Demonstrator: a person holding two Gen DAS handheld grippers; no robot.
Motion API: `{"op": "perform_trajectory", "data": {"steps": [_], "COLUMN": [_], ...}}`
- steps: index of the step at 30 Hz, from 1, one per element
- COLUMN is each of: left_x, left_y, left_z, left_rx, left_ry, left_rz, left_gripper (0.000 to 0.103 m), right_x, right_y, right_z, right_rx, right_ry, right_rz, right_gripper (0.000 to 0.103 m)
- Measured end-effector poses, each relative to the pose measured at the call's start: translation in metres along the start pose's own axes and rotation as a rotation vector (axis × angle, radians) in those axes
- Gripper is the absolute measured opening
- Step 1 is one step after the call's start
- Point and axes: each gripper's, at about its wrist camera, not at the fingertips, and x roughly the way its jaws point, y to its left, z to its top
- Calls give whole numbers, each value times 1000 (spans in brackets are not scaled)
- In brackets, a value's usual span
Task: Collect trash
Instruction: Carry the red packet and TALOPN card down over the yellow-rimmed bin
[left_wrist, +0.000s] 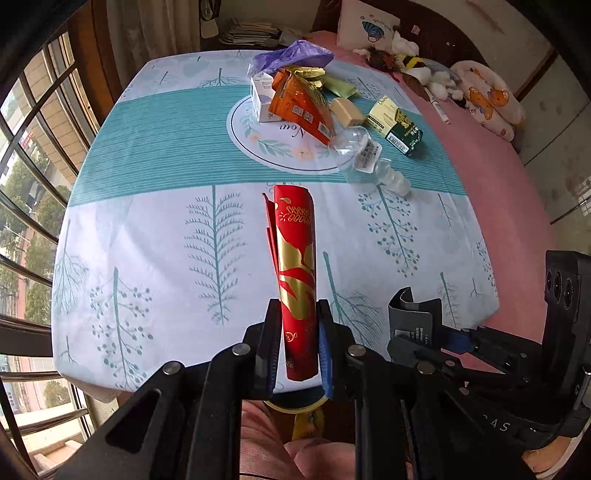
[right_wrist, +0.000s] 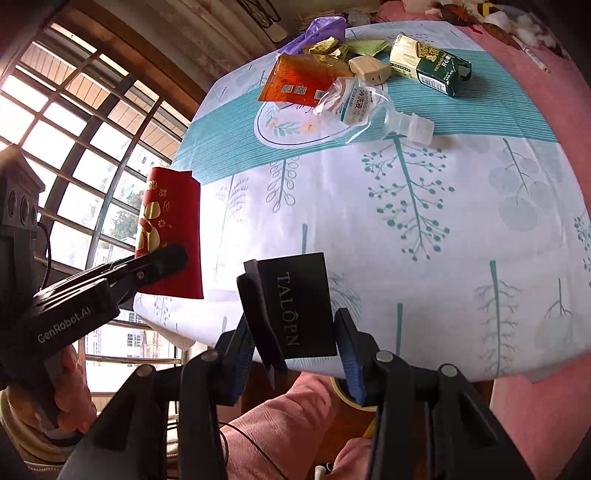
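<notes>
The left tongs (left_wrist: 298, 347) gripped a red packet (left_wrist: 295, 273) upright above the table's (left_wrist: 155, 221) near edge; the right tongs (right_wrist: 295, 354) clamped a black box (right_wrist: 301, 310); more trash (right_wrist: 325, 85) lay far across.

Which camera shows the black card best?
Right wrist: the black card faces the lens in the right tool, its "TALOPN" lettering readable. Left wrist shows the card only small, edge-on, partly hidden at the frame's right.
</notes>
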Motion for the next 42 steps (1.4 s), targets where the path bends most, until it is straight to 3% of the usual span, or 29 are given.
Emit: {"op": "perform_trajectory", "data": {"steps": [7,16,26,42], "left_x": [2,15,54,175], "left_y": [-41,-57,-45,-30], "left_z": [-79,-139,-176,-200], "left_rx": [1,38,43,68], "left_ry": [36,103,172,264], "left_rz": [-4,38,60,-5], "left_gripper": [16,17,17,17], "right_x": [-19,-6,42,138], "right_y": [-24,-47,-54,-114], "right_z": [-69,-120,-155,-174], "right_rx": [-23,60,121,350], "right_ry": [45,102,191,154], "right_rz": [-11,24,21,-55], "right_gripper": [42,42,42,44]}}
